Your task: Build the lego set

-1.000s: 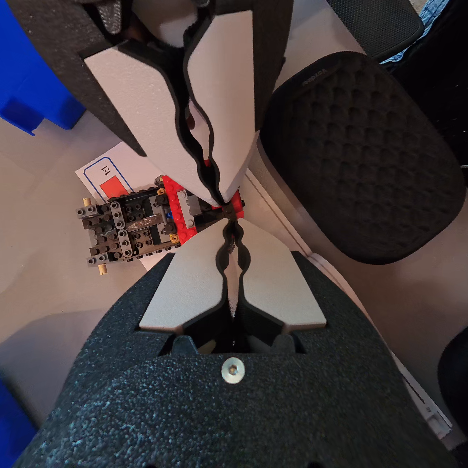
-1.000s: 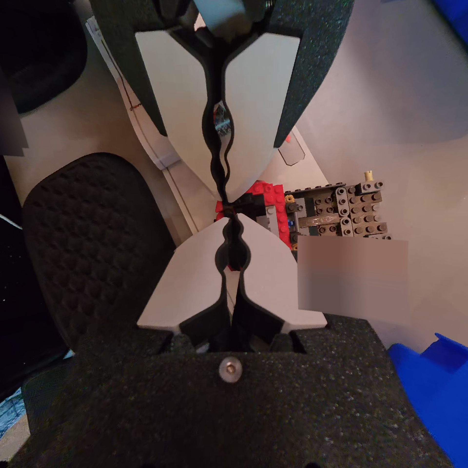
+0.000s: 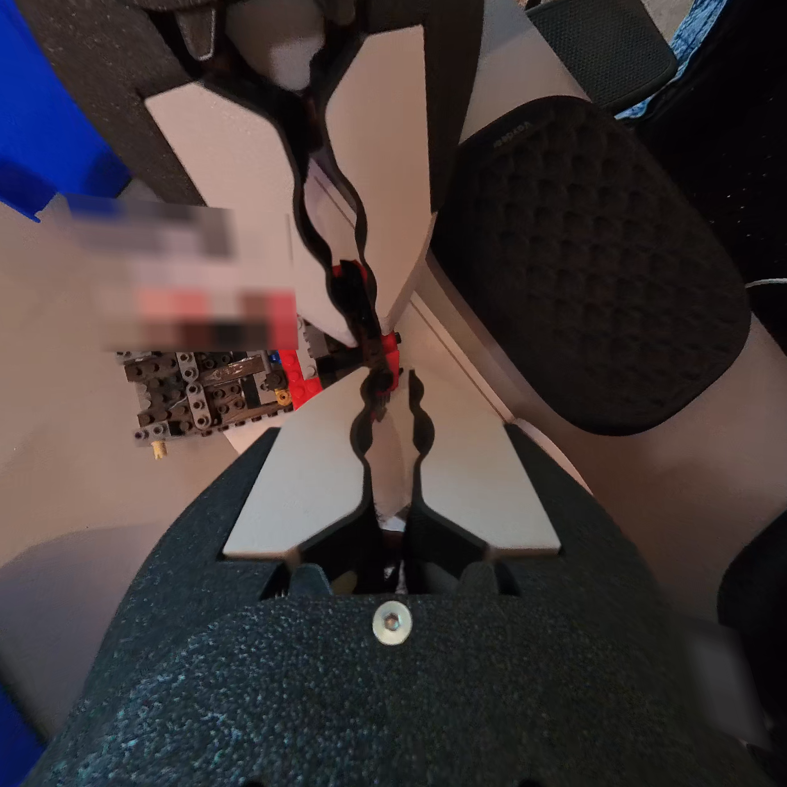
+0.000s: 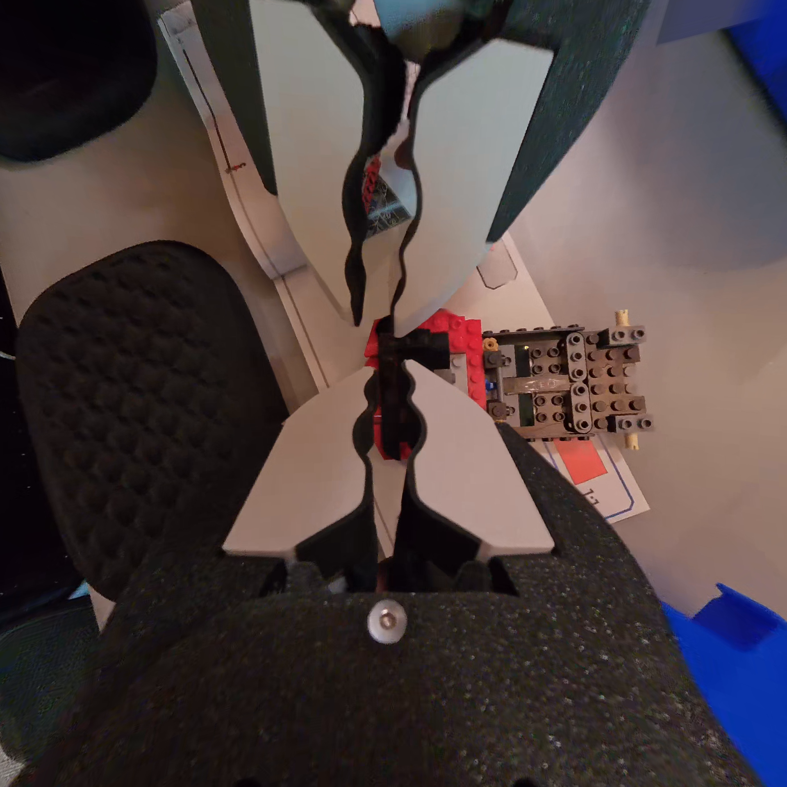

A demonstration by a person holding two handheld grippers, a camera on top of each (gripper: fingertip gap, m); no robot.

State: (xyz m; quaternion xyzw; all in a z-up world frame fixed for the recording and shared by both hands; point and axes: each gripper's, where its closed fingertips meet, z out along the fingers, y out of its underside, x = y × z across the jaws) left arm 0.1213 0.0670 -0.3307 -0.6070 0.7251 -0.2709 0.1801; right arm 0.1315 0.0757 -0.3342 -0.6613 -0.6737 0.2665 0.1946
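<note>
Two hand-held grippers meeting tip to tip over the red front end of a partly built lego car, each reaching in from the opposite side and angled down toward the white table. Right gripper clamped on a long black lego piece, fingers parted only by the width of that piece, which runs lengthwise between them and sits against the red section. Left gripper released to a narrow gap, bare table showing between its fingers, one fingertip touching or just beside the black piece at the car's nose; contact too blurred to settle. Lego car lying flat on a printed paper sheet, its dark grey and black studded chassis stretching away from the grippers, tan axle pins sticking out at the far end on both sides. Black dimpled cushion just beside the meeting point, on the side away from the car. Blue bin at the edge of the right wrist view, well apart from the model.
</note>
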